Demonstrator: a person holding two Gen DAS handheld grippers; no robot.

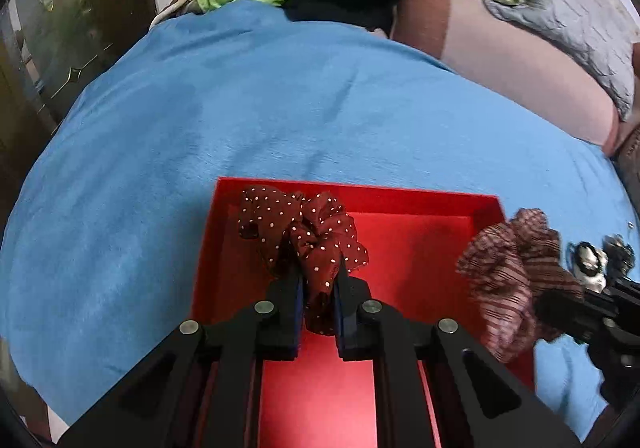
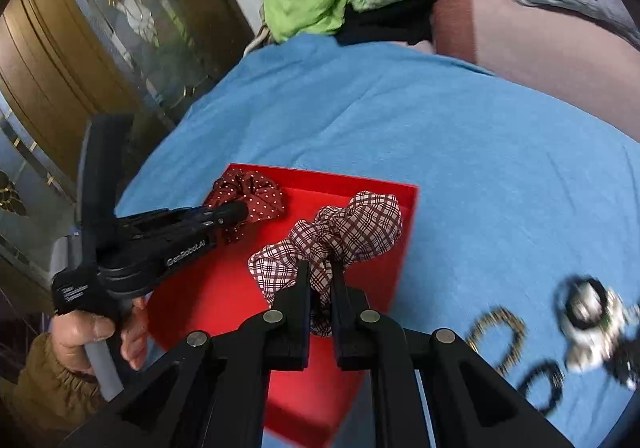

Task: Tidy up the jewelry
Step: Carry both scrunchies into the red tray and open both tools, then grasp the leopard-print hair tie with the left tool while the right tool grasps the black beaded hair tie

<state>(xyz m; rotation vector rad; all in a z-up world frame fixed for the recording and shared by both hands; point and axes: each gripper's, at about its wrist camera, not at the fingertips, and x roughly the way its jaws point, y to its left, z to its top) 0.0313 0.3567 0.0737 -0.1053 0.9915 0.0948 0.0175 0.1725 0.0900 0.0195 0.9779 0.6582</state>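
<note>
Left tool (image 1: 320,288) pinches polka-dot scrunchie (image 1: 304,236), hanging over red box (image 1: 420,240) near its far-left rim; open blue blanket (image 1: 240,95) ahead. "GenRobot.AI" readable on its side. Right tool (image 2: 321,288) pinches plaid scrunchie (image 2: 340,240) above box right edge. Right of it: blurred hair ties (image 2: 496,336), count unclear.

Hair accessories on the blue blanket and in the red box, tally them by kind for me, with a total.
Fabric scrunchies: 2, the polka-dot scrunchie in the left gripper and the plaid scrunchie in the right gripper, both over the red box.
Thin hair ties on the blue blanket: at least 3, blurred.
Total: at least 5.
</note>
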